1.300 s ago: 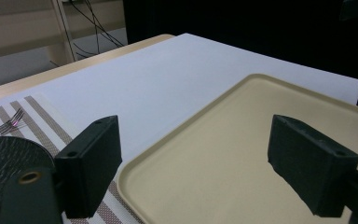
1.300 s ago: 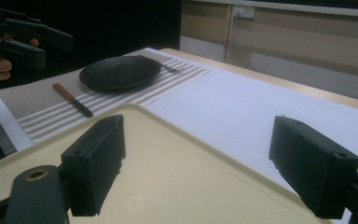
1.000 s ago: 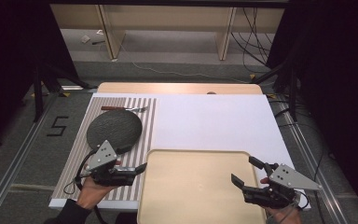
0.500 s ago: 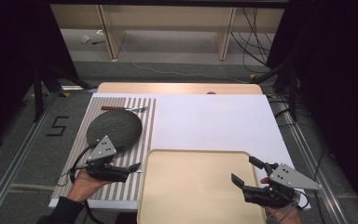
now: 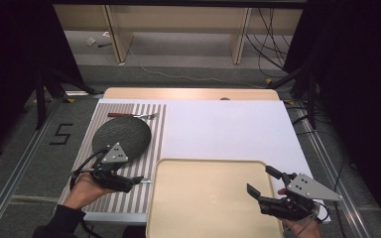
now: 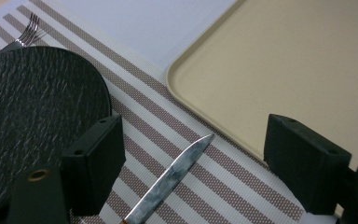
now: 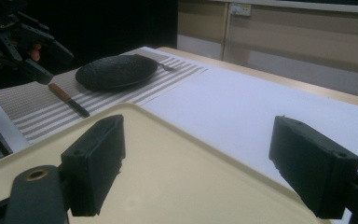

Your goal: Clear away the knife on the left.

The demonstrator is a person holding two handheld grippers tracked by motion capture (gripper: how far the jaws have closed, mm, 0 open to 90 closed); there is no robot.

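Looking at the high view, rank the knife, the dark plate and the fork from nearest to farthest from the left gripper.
From the left gripper:
1. Knife, on the striped mat right under its open jaws.
2. Dark plate, just behind the gripper on the mat.
3. Fork, beyond the plate at the mat's far edge.

Knife (image 6: 168, 182) handle cut off by left gripper view's bottom edge.

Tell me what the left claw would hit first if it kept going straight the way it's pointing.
Probably the knife: its blade lies on the striped mat between the open jaws of the left claw. Beyond it comes the tray rim, though depth is unclear.
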